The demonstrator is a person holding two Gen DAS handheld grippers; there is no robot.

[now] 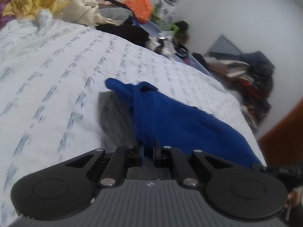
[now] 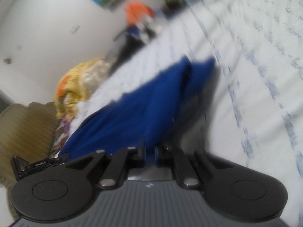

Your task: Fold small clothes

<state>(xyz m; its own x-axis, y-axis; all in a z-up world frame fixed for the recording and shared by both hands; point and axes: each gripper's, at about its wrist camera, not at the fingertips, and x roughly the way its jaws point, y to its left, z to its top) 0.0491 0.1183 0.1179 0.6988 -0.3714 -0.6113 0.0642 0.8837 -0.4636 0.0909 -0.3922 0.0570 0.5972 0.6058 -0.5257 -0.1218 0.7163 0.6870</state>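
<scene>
A small blue garment (image 1: pixel 170 117) hangs stretched a little above a white bedsheet (image 1: pixel 56 75) printed with lines of script. My left gripper (image 1: pixel 148 147) is shut on one edge of the blue garment, and cloth bunches between its jaws. In the right wrist view the same blue garment (image 2: pixel 136 109) runs up and away from my right gripper (image 2: pixel 150 151), which is shut on another edge of it. The left gripper's black tip (image 2: pixel 37 165) shows at the lower left of that blurred view. A grey shadow lies on the sheet under the cloth.
Heaped clothes line the far side of the bed: yellow and cream quilted fabric (image 1: pixel 47 0), black cloth (image 1: pixel 123 30), an orange item (image 1: pixel 142 7). A dark pile (image 1: pixel 251 79) sits past the bed's edge by the white wall. An olive cushion (image 2: pixel 24 128) is at the left.
</scene>
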